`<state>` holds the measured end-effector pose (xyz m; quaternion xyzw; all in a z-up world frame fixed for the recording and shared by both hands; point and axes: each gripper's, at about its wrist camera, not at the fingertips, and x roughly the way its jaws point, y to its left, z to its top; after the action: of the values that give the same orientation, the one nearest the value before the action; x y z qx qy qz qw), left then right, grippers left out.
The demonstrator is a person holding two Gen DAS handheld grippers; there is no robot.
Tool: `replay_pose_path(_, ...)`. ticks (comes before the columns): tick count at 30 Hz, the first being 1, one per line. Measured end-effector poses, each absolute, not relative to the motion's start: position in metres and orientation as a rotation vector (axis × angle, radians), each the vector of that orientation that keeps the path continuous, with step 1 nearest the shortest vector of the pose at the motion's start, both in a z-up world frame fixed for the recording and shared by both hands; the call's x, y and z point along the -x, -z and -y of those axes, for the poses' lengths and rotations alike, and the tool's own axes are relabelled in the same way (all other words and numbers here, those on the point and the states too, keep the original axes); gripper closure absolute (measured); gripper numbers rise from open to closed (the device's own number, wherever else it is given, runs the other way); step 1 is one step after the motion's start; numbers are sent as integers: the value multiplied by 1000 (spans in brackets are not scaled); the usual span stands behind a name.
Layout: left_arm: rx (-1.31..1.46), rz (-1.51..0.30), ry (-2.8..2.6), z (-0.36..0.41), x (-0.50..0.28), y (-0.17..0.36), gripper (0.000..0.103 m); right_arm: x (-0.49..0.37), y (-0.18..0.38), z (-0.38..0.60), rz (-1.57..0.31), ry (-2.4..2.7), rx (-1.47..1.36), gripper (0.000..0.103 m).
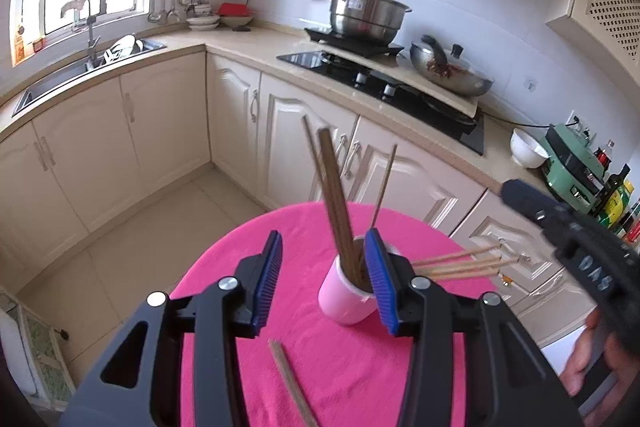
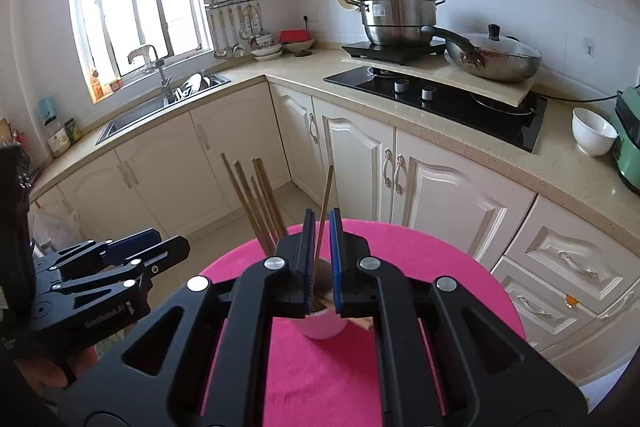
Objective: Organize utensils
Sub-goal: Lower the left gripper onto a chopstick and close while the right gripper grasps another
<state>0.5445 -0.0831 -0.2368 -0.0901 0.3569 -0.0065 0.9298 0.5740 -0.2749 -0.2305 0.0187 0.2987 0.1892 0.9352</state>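
Pink cup holds upright chopsticks; left gripper wide, right gripper clamps one chopstick

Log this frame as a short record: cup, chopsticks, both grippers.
cup: pink cup, upright on pink cloth
in cup: several brown chopsticks
on cloth: loose chopsticks in front of the cup
beside cup: light chopsticks, roughly level
left gripper: open, gripping nothing
right gripper: shut

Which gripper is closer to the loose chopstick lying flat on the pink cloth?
Left. The left gripper hangs open just beyond the loose chopstick, beside the pink cup. The right gripper is shut above that cup.
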Motion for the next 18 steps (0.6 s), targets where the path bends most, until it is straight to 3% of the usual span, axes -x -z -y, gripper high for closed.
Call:
replay_pose_path(7, 233, -882, -26, 70, -524, 283, 60, -545, 245, 276, -670, -419, 4, 95)
replay_pose_path(18, 298, -1205, -50, 70, -511, 388, 60, -513, 329, 267, -907, -470, 28, 95)
